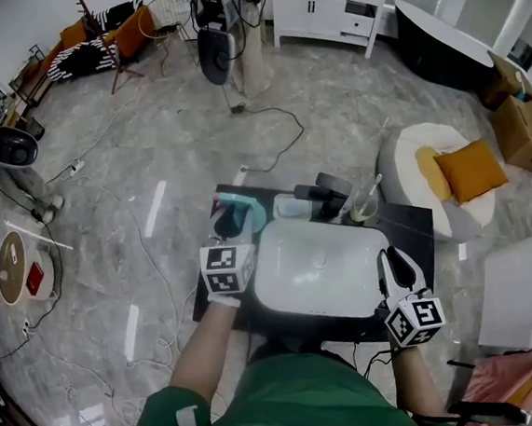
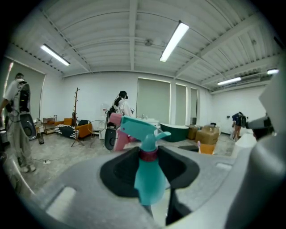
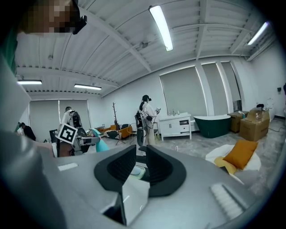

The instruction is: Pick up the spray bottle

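Note:
The spray bottle (image 1: 239, 216) is teal with a pink trigger and a dark red collar. It stands upright over the left end of the black counter (image 1: 409, 225), beside the white basin (image 1: 328, 274). My left gripper (image 1: 232, 224) is shut on it. In the left gripper view the bottle's body (image 2: 147, 181) fills the gap between the two dark pads of the left gripper (image 2: 149, 166), with the nozzle pointing right. My right gripper (image 1: 390, 267) hovers at the basin's right edge. Its jaws (image 3: 141, 163) are shut with nothing between them.
A black faucet (image 1: 326, 192) and a cup with a toothbrush (image 1: 365, 209) stand behind the basin. To the right are a white pouf with an orange cushion (image 1: 468, 171) and a white box (image 1: 528, 291). A cable (image 1: 272, 127) trails over the floor beyond.

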`<state>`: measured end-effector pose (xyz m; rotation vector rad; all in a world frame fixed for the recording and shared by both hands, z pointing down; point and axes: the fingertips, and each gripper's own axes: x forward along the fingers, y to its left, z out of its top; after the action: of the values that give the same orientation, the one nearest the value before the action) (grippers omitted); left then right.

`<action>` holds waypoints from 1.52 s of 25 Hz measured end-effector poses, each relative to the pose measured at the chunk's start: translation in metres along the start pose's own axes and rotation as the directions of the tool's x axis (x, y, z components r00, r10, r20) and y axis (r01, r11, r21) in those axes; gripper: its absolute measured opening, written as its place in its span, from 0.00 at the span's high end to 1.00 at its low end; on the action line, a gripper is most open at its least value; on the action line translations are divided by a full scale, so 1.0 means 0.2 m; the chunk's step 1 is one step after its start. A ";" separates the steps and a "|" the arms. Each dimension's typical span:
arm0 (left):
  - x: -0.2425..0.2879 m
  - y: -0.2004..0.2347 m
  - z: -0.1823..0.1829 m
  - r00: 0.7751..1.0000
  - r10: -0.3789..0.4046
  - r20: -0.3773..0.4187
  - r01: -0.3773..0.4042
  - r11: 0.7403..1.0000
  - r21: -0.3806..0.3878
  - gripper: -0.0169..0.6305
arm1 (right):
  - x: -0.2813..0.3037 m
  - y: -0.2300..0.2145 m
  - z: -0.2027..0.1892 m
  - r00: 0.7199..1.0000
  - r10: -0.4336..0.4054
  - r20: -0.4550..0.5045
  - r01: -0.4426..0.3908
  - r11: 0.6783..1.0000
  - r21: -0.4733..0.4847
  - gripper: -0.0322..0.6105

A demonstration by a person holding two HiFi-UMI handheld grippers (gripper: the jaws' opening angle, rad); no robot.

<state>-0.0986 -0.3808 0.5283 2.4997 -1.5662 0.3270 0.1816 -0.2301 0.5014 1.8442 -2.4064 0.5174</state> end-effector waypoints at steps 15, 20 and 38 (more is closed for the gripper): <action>-0.31 -0.15 0.34 0.994 -0.058 0.095 0.057 0.998 0.014 0.77 | -0.07 0.07 0.13 0.998 0.037 0.060 -0.037 0.999 0.010 0.84; -0.42 -0.16 0.45 0.989 -0.062 0.135 0.059 0.998 0.023 0.77 | -0.08 0.10 0.19 0.994 0.055 0.090 -0.055 0.998 0.003 0.85; -0.64 -0.16 0.72 0.961 -0.073 0.268 0.087 0.995 -0.039 0.77 | -0.06 0.10 0.32 0.991 0.041 0.129 -0.039 0.999 -0.015 0.88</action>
<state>-0.1106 -0.2949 0.3542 2.6471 -1.5340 -0.0635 0.1754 -0.2345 0.4332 1.8839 -2.5267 0.3963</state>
